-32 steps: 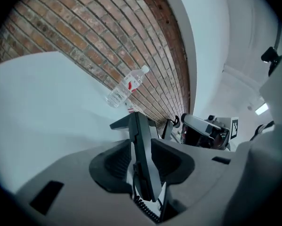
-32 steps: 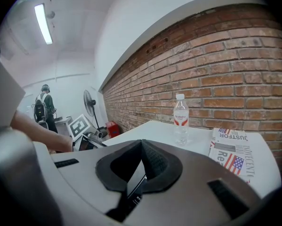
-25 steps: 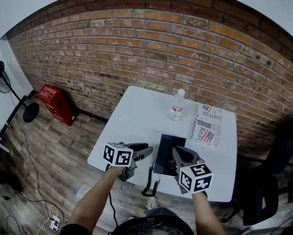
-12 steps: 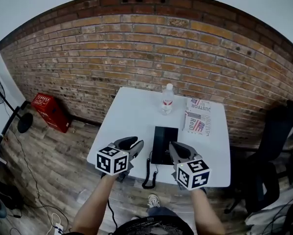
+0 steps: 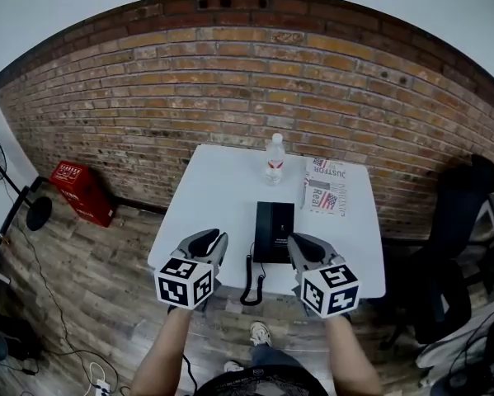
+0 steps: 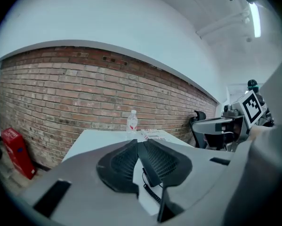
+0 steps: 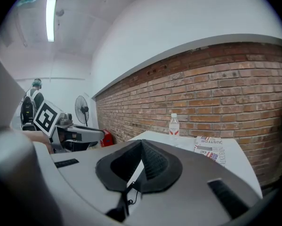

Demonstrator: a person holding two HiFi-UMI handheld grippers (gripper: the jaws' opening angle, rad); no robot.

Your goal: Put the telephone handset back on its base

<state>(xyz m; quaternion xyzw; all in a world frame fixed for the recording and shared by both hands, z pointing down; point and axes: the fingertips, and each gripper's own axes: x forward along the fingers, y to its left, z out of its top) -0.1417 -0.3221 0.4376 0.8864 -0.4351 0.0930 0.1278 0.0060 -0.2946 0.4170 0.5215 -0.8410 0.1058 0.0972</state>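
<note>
**A:** Two grippers in head view. Left gripper (image 5: 214, 239) and right gripper (image 5: 299, 243) flank the telephone (image 5: 275, 231) on the table (image 5: 214, 190). Handset?

**B:** Can't separate it from the base. Long axis points away from the person, right looks nearer.

**A:** Left gripper view?

**B:** Jaws together, empty, telephone just behind the tips.

**A:** Right gripper view?

**B:** Jaws together, nothing held.

You are working in bright, even indoor light, and a ceiling tube (image 7: 51, 19) high above and left of your right gripper (image 7: 141, 141) glares white. That gripper's body in the foreground is soft (the left gripper (image 6: 138, 142) likewise), while the brick wall (image 5: 255, 97) beyond both bows strongly toward the dark rounded corners.
</note>
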